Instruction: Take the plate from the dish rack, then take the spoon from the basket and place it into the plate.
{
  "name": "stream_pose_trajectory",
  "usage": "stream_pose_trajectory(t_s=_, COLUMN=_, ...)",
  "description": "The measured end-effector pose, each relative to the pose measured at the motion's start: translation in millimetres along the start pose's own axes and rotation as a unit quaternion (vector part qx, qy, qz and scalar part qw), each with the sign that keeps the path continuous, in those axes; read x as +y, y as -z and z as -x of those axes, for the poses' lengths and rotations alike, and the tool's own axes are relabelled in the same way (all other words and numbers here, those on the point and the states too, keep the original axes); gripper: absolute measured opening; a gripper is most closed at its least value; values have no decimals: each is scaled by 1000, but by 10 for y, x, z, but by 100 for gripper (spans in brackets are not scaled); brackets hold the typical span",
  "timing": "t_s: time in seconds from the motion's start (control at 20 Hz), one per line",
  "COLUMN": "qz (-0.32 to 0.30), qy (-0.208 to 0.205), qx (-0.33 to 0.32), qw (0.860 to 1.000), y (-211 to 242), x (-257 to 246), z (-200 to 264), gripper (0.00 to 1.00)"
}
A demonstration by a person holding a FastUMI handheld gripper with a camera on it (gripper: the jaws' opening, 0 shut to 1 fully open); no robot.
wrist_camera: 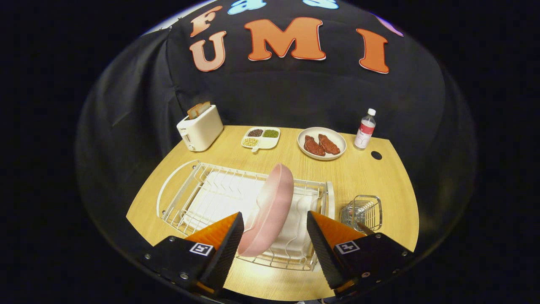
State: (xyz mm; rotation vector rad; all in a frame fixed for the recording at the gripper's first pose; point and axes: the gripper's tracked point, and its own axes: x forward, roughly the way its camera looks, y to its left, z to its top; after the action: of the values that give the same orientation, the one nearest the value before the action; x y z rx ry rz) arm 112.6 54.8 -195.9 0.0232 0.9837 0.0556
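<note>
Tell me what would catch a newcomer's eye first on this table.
First, the pink plate standing on edge in the wire dish rack, between the open fingers of the tool, which do not touch it. Beyond the rack, a white plate with two pieces of meat sits beside a small bottle, and a white toaster with bread in it stands at the table's far corner.

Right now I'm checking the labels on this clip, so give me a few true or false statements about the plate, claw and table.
1. The pink plate stands on edge in the dish rack. True.
2. The claw is shut on the plate. False: its fingers are open, the plate between them.
3. The toaster holds toast. True.
4. The bottle lies on its side. False: it stands upright.
5. The white plate holds meat. True.
</note>
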Motion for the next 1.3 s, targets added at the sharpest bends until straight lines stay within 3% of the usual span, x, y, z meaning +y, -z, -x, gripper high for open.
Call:
stream_pose_trajectory(t_s=0.3, qz=-49, qy=-15, qx=72, qw=996, y=-75, x=50, z=-302, gripper=80)
stream_pose_trajectory(t_s=0.75, qz=-73, qy=30, qx=142, qw=987, y=73, x=-71, z=-608, gripper=54)
stream_pose_trajectory(t_s=0.9, qz=-65, qy=39, qx=143, qw=987, y=80, x=-20, z=-620, gripper=39)
stream_pose_trajectory(t_s=1.15, qz=-68, qy=98, qx=101, qw=988, y=-147, x=-194, z=-548, gripper=31)
stream_pose_trajectory(t_s=1.3, qz=-65, qy=114, qx=79, qw=988, y=-295, x=-185, z=-483, gripper=29)
